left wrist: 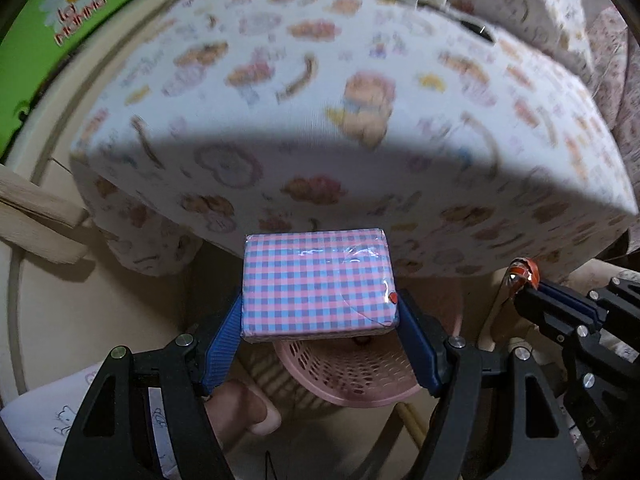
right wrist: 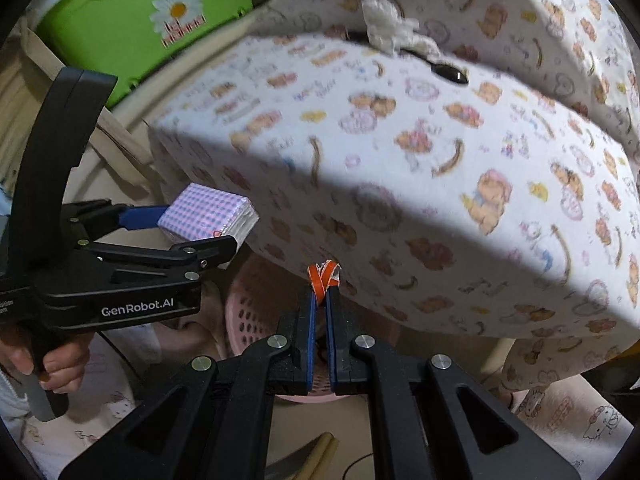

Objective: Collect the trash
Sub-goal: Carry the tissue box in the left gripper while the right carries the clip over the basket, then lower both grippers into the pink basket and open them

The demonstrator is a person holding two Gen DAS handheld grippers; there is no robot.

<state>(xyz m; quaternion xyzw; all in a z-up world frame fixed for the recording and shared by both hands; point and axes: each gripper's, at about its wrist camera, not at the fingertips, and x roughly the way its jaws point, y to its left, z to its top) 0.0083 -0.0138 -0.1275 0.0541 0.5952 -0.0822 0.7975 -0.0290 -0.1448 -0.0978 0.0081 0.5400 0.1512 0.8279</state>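
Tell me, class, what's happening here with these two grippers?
A person is collecting trash with a gripper in each hand. The left gripper grips a checked tissue pack between its blue pads. The right gripper is shut on a small orange wrapper. Both are held above a pink basket on the floor, beside a cushion with a cartoon print. Nothing has been dropped in yet.

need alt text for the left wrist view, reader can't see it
The left gripper clamps a pink-and-blue checked tissue pack directly above a pink perforated basket on the floor. At the right edge, the right gripper pinches a small orange wrapper. Behind them is a cushion covered in cartoon-print fabric, blurred.
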